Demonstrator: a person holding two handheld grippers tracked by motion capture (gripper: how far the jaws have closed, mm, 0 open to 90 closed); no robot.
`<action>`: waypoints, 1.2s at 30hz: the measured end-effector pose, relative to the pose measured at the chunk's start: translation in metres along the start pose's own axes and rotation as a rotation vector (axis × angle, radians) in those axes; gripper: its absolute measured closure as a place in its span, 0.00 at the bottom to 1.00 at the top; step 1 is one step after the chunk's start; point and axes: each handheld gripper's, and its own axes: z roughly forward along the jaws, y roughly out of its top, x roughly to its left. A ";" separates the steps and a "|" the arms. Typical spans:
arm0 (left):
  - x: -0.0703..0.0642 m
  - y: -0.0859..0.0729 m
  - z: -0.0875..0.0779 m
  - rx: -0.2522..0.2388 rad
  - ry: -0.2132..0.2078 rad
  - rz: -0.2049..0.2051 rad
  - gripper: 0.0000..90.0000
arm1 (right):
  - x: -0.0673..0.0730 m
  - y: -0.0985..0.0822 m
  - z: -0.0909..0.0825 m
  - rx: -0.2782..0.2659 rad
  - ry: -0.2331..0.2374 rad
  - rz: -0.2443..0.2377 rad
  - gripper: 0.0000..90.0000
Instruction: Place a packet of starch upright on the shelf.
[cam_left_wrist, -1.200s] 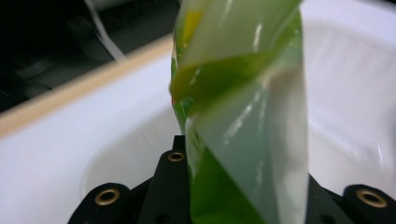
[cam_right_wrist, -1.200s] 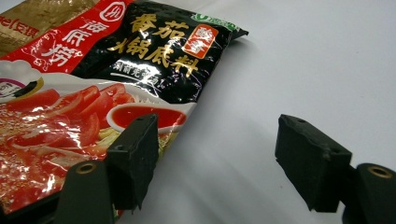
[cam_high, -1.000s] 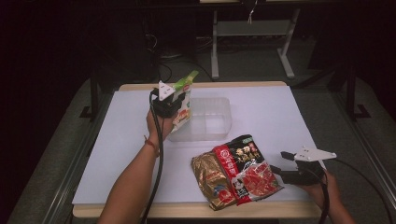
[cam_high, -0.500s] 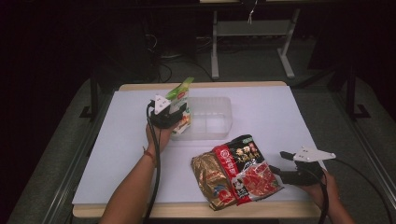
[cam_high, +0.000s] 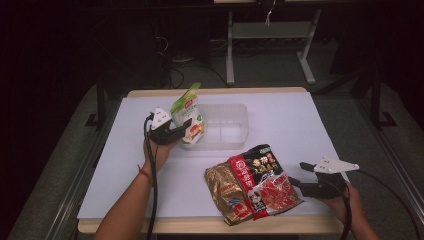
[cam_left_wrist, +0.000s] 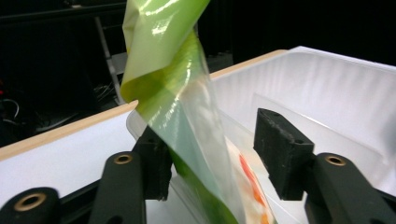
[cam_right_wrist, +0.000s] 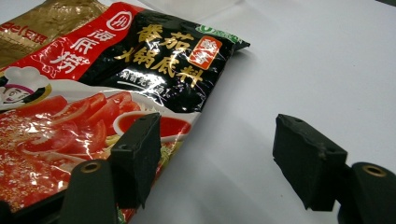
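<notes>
The left gripper (cam_high: 181, 129) is hovering near the far left part of the table (cam_high: 310, 125), its jaws standing wide apart around a green pouch (cam_high: 187, 116). In the left gripper view the pouch (cam_left_wrist: 187, 116) is leaning against one jaw and sitting clear of the other, so nothing is clamping it. The pouch is standing upright at the left end of a clear plastic container (cam_high: 225, 127), its lower part dipping inside the rim. Over at the near right corner, the right gripper (cam_high: 300, 181) is resting with jaws spread open, gripping nothing, one jaw sitting over the edge of a red and black packet (cam_high: 262, 180), which is overlapping a gold packet (cam_high: 225, 192) by the near edge.
</notes>
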 end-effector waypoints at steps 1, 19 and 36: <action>-0.001 0.000 -0.003 -0.005 -0.003 -0.006 0.51 | 0.000 0.000 0.000 -0.001 0.002 0.000 0.37; -0.016 -0.008 -0.061 0.009 -0.189 -0.006 0.35 | 0.000 0.000 0.000 0.010 0.012 -0.005 0.40; -0.067 -0.033 -0.023 0.226 -0.484 -0.031 0.29 | -0.001 0.003 0.001 0.003 0.018 -0.011 0.41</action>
